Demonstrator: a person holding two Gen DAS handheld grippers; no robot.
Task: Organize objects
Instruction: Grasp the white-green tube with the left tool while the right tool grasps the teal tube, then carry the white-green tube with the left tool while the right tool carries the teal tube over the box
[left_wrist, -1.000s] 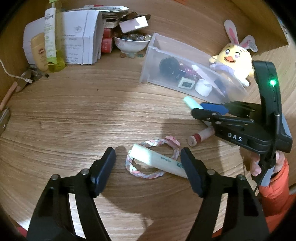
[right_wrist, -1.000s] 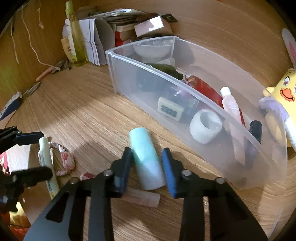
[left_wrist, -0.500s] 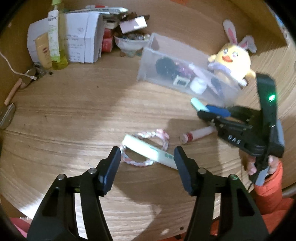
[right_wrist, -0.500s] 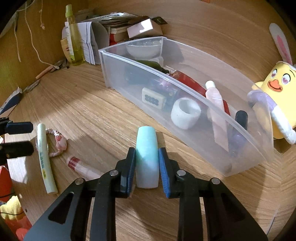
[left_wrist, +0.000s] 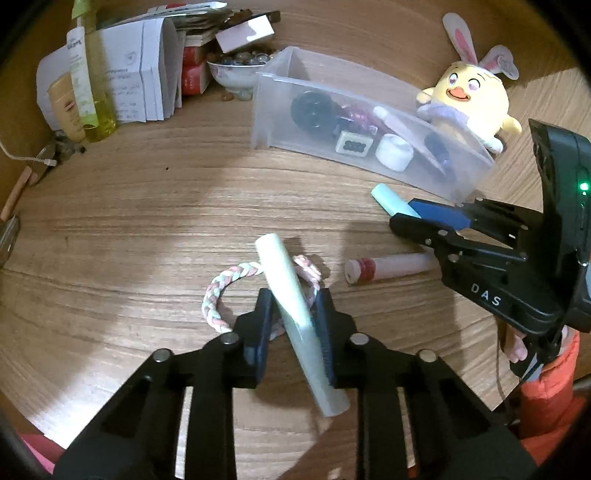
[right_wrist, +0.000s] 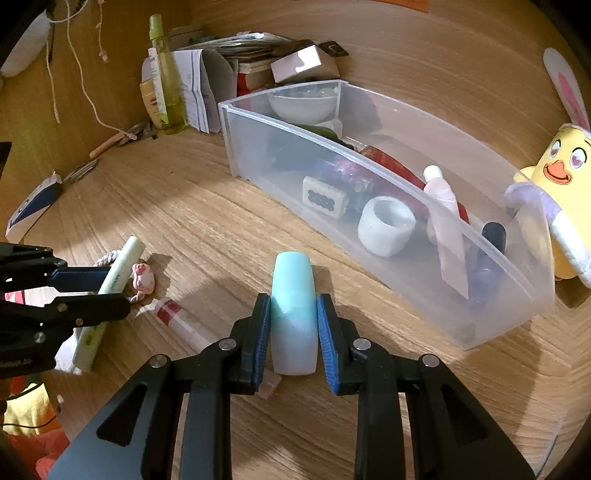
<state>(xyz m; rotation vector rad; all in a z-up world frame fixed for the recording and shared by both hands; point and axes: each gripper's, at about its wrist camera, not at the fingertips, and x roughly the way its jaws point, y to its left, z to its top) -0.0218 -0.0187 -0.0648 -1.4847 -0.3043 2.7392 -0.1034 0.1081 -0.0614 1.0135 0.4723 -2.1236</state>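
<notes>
"While both grippers are busy, how far along does the tidying look to you?"

"Partway, I'd say. The clear plastic bin (right_wrist: 517, 317) already holds a white ring-shaped holder (right_wrist: 386, 226), a mahjong-style tile (right_wrist: 325, 195), a pink tube and some dark bits. The right gripper (right_wrist: 293, 325) is clamped on a short mint-green cylinder (right_wrist: 293, 295), hanging just in front of the bin's near wall."

"And the left one?"

"The left gripper (left_wrist: 291, 328) has its jaws closing on a long pale-green tube (left_wrist: 291, 306), and the pads look pressed against it. The tube slants across a pink-and-white braided cord loop (left_wrist: 221, 291) lying on the wooden table (left_wrist: 129, 240)."

"So what's left?"

"Both held pieces aren't in the bin yet. The braided loop and a small red-capped pink tube (left_wrist: 388, 266) lie loose on the table between the two grippers."

"Anything in the way?"

"The loop might snag on the tube as it lifts. A yellow plush chick with rabbit ears (left_wrist: 469, 99) leans at the bin's far end, and papers, a yellow-green bottle (right_wrist: 166, 85) and a bowl crowd the back corner."
</notes>
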